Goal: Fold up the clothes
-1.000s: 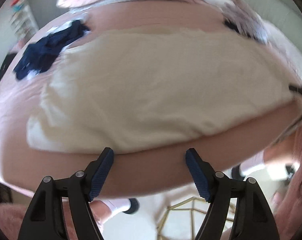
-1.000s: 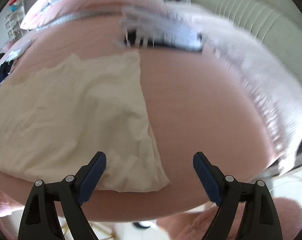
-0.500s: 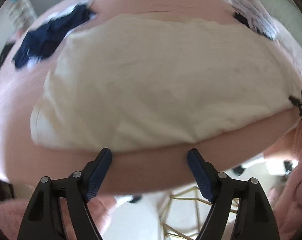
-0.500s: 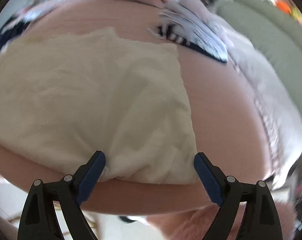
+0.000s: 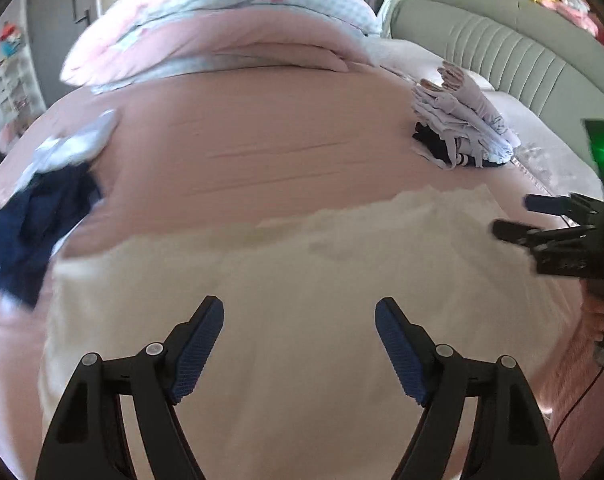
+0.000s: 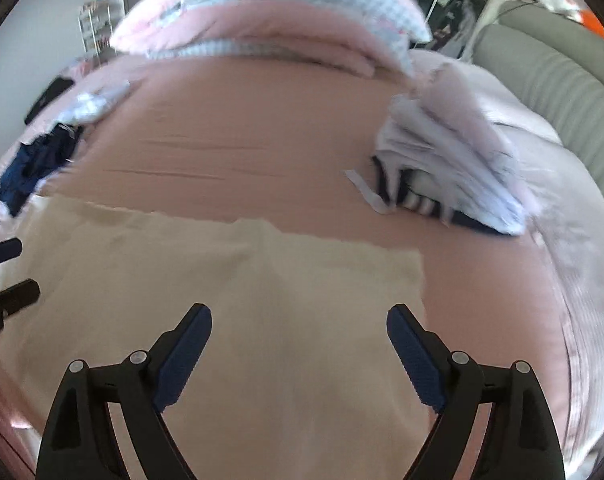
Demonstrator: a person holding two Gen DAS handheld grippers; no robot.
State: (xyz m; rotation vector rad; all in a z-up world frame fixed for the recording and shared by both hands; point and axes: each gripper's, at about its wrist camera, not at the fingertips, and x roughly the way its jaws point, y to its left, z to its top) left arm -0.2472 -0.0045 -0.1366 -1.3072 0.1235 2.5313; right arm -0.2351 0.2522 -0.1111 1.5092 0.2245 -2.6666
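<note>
Item: cream garment, lying spread flat on the pink bed, directly under and ahead of both tongs.

Left tongs: hanging released, fingers wide apart, gripping nothing. Right tongs: likewise released and empty, hovering beside them over the same cloth.

Handling: looking light, soft and limp; likely sagging and wrinkling when lifted. Best pinched at a hem or corner, one corner per tong.

Nearby: navy clothes lying left of the tongs; a folded pile sitting ahead to the right.

Change: half a second ago the tongs were hanging off the near hem; now they are reaching over the cloth.
</note>
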